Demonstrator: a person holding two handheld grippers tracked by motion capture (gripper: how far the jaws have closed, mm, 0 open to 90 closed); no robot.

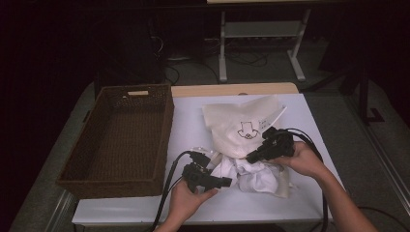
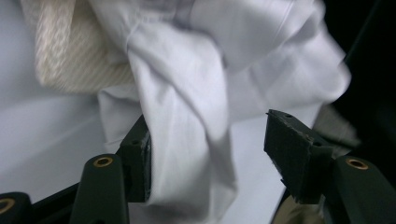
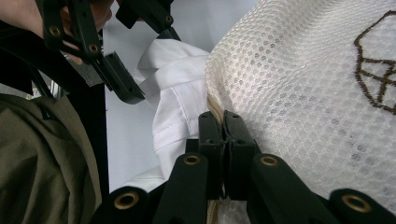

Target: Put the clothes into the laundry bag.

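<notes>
Right tongs (image 3: 223, 122) pinch the mesh bag's (image 3: 299, 84) rim. Left tongs (image 2: 210, 149) spread, white garment (image 2: 187, 93) hanging loose between the jaws, on the worktop (image 1: 188, 125).

high cam overhead; gripper cams close on white garment (image 2: 187, 93)

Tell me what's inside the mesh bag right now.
White cloth spills from the mouth of the mesh bag, whose edge the right gripper pinches. How far the cloth reaches inside, or what else is there, the mesh hides.
</notes>
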